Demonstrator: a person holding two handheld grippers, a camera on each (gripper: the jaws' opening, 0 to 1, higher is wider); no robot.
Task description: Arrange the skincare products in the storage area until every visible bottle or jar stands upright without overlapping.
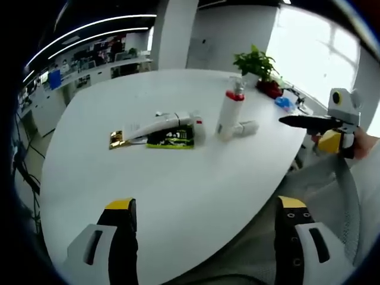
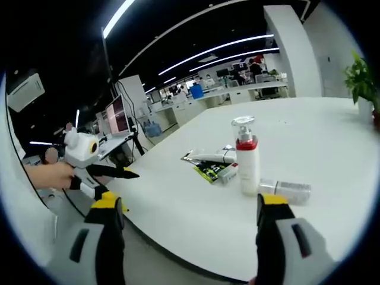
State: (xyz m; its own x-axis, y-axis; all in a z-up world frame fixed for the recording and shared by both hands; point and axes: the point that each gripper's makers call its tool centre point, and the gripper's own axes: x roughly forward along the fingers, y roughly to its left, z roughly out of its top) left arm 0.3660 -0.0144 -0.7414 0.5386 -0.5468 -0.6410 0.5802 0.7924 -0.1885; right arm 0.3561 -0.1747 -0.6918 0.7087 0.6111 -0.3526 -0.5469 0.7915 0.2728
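Observation:
A white pump bottle with a red collar stands upright near the middle of the white table. A small clear bottle lies on its side against the pump bottle's base. A white tube lies flat, partly over a green and black sachet. My left gripper hovers open at the near table edge, holding nothing. My right gripper is open too, off the table's side.
A gold sachet lies left of the tube. A potted plant and a small blue item stand at the far edge. Office desks and monitors fill the background. A hand holds the left gripper.

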